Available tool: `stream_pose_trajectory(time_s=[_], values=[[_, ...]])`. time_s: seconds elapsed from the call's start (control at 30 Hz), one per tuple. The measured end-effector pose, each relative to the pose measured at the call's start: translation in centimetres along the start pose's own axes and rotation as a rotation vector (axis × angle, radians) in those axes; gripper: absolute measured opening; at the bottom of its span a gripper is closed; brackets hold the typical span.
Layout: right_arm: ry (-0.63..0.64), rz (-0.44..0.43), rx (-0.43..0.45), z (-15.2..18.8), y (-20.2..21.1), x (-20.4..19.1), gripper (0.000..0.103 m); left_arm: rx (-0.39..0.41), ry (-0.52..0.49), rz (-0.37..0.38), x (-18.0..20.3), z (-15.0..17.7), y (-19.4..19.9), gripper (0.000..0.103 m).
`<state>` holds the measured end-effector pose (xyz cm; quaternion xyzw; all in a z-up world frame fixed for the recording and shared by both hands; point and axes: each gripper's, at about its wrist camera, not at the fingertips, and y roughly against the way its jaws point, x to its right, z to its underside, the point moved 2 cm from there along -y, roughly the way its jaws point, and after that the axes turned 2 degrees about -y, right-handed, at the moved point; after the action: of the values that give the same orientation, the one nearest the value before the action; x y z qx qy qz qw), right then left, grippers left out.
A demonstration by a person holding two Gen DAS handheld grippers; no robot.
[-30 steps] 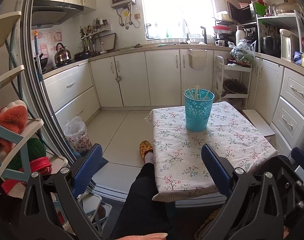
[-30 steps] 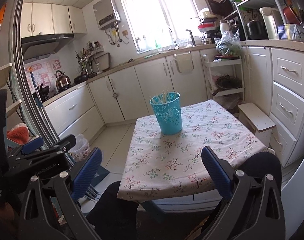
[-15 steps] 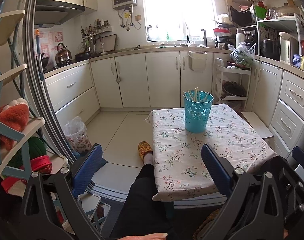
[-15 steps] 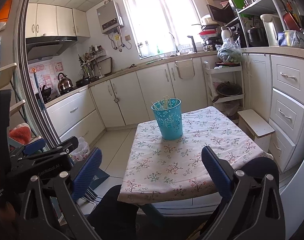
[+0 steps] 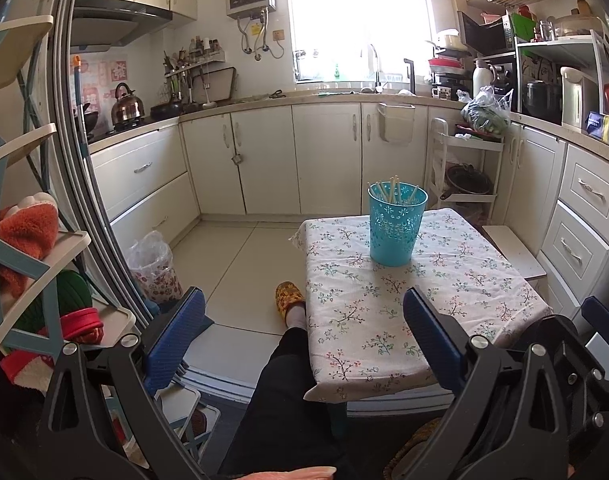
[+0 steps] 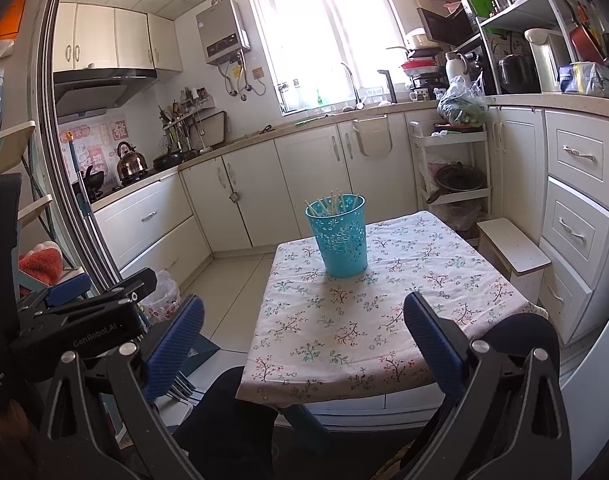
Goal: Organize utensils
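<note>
the landmark is the turquoise perforated cup [image 5: 397,227], standing upright on the far half of the surface [image 5: 384,320], a small table under a floral tablecloth. pale chopsticks [image 5: 392,192] stand inside the cup, their tips showing above its rim.

far left of the cup, in the left wrist view, a tiered shelf [image 5: 20,240] holds an orange plush slipper [image 5: 28,228]. nearer the cup, on the floor, is a bin lined with a clear plastic bag [image 5: 152,264]. the left gripper [image 5: 302,336] hangs well short of the cup, left of the surface's near edge; its blue-padded fingers [image 5: 176,336] are spread wide with nothing between them. just left of the surface, a leg in dark trousers [image 5: 288,400] ends in a yellow patterned slipper [image 5: 288,298] on the floor.

in the right wrist view the cup [image 6: 338,236] sits ahead of the right gripper [image 6: 302,340], well apart from it. the fingers [image 6: 432,344] here are also parted wide and hold nothing. right of the cup, beside the surface, is a low white stool [image 6: 512,248] against the white drawers [image 6: 580,208].
</note>
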<state>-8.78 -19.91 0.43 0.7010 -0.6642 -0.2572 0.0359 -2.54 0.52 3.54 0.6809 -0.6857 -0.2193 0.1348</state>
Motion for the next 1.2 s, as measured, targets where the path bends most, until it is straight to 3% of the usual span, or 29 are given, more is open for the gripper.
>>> stream_pose_trajectory(time_s=[0.87, 1.1, 1.2], values=[[0.006, -0.007, -0.029, 0.4, -0.9, 0.2, 0.096, -0.003, 0.001, 0.002, 0.3, 0.6, -0.6, 0.095], [0.0, -0.003, -0.044, 0.5, -2.3, 0.7, 0.096, -0.004, -0.027, -0.026, 0.6, 0.8, -2.5, 0.095], [-0.014, 0.008, -0.063, 0.4, -3.5, 1.4, 0.096, -0.054, -0.032, -0.007, 1.0, 0.8, -4.4, 0.095]])
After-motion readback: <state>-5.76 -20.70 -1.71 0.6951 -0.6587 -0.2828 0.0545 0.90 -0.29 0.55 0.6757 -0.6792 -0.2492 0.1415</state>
